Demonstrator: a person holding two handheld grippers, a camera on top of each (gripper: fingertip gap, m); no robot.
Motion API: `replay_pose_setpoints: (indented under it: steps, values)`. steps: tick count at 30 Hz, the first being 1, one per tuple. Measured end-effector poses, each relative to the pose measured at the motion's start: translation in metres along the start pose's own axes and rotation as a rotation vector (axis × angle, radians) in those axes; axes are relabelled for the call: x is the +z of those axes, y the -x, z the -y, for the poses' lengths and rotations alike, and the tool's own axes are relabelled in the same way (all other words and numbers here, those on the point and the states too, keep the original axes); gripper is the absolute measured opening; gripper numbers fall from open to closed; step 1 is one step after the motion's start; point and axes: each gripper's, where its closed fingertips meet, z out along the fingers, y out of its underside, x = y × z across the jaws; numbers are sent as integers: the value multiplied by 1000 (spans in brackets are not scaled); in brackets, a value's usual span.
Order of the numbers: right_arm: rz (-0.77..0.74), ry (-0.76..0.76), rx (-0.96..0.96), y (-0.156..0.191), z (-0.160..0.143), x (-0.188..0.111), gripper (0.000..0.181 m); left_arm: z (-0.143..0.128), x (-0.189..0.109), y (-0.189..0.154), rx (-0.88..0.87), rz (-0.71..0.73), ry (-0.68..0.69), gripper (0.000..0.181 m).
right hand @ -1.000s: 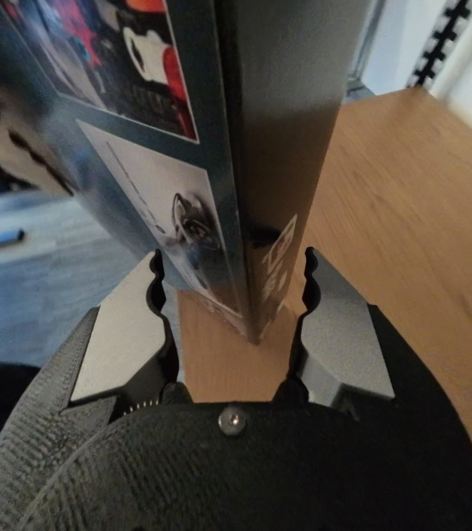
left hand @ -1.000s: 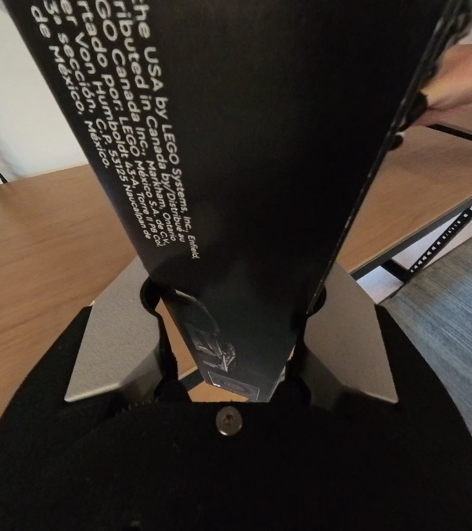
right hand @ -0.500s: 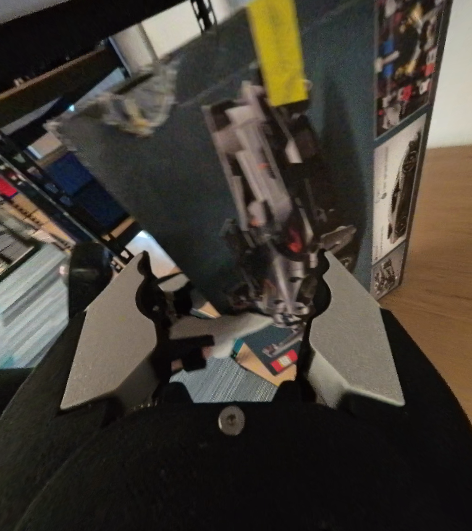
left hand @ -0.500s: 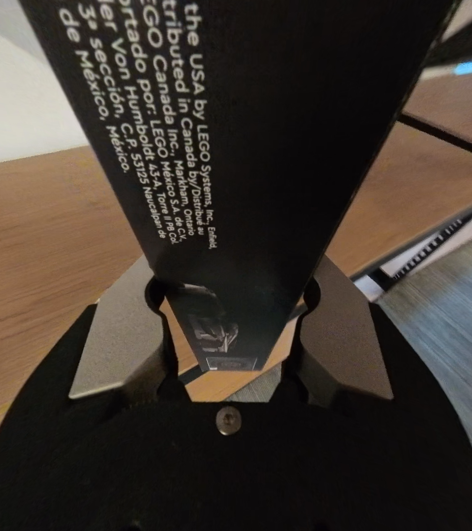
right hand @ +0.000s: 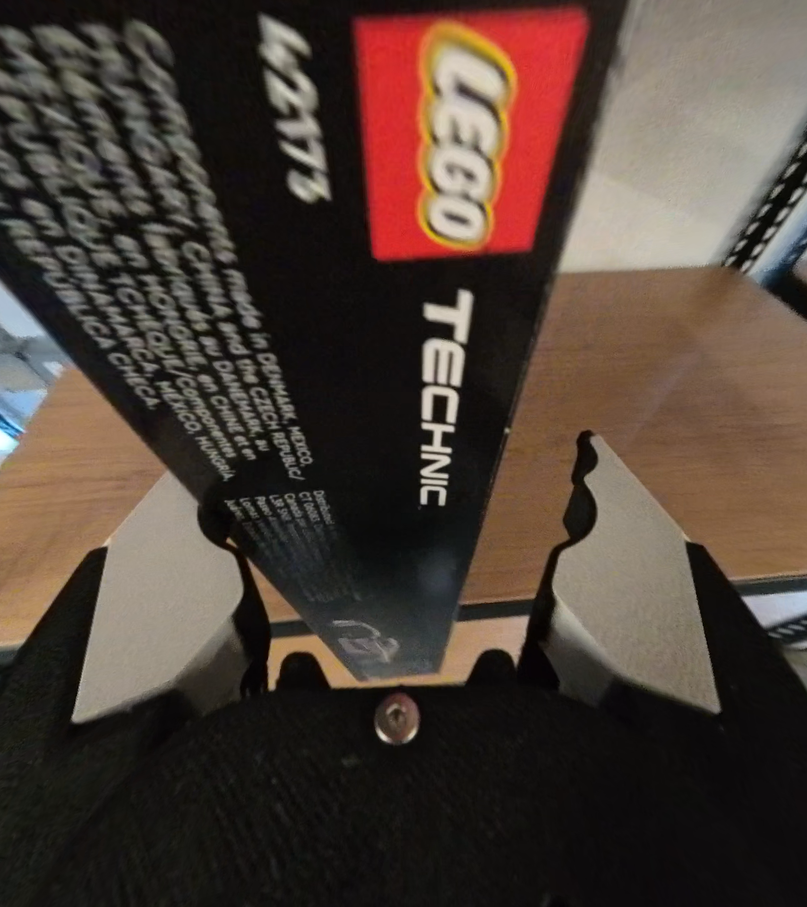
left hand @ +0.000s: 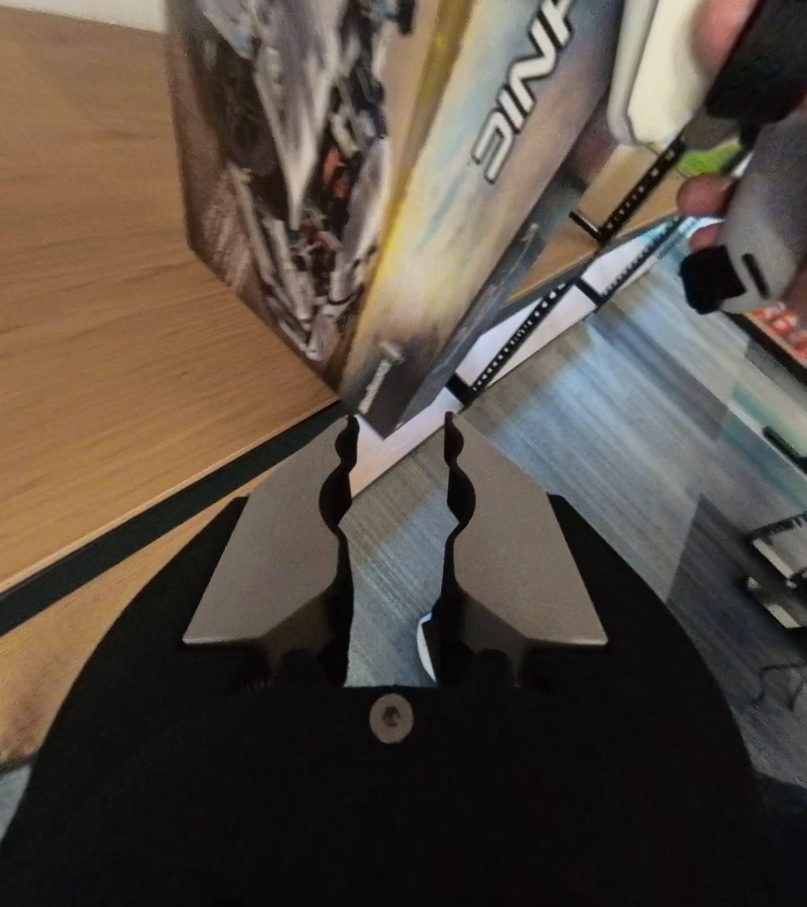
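Left hand-held gripper [left hand: 399, 422]: jaws parted, empty, its tips just short of the box's near corner.
Right hand-held gripper [right hand: 391, 491]: spread wide around the box's black side; contact unclear.
Box [left hand: 377, 196]: tilted above a wooden shelf [left hand: 72, 294] (picture blurred).
Hand [left hand: 794, 162]: far right.

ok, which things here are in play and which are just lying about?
In play: toy box, between the right gripper's open fingers; left gripper, empty, just short of the box's corner.
Lying about: wooden shelf, rack upright, floor.
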Motion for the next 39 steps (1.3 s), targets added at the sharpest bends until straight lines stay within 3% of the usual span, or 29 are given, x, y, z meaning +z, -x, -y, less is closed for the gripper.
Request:
replay_pose_setpoints:
  steps: [1, 2, 3, 9, 13, 21, 25, 26, 27, 28, 30, 32, 39]
  values:
    - [21, -24, 33, 2, 0, 2, 135, -2, -15, 11, -5, 27, -5, 37]
    - [62, -26, 2, 9, -1, 3, 107, -1, -27, 20, -9, 35, -10, 42]
    - [84, -34, -35, 13, -1, 3, 100, 2, -36, 28, -21, 32, -19, 46]
    - [279, -89, -46, -13, 2, -2, 98, 66, -46, 49, -161, -129, -131, 65]
    - [551, -63, -112, -48, 1, -6, 98, 119, -6, 41, -84, -254, -157, 88]
    - [935, -50, -272, -102, 3, 2, 98, 196, 108, 22, 82, -508, -106, 107]
    - [1021, -131, -222, -107, 11, 9, 101, 215, 140, 4, 305, -587, -20, 135]
    - [1015, -123, -190, -105, 9, 12, 108, 218, 144, -3, 329, -630, -5, 139]
    - [1005, -116, -148, -100, 7, 16, 127, 219, 147, -11, 327, -686, 12, 142]
    - [1041, -144, -112, -92, 9, 12, 127, 218, 150, -19, 327, -748, 36, 143]
    - [999, -188, -78, -94, 14, 15, 120, 218, 146, -29, 263, -893, 56, 133]
    - [978, -143, -115, -94, 9, 14, 118, 217, 148, -26, 301, -912, 30, 122]
    - [902, -169, -26, -109, 10, -21, 113, 205, 145, -56, 257, -963, 81, 117]
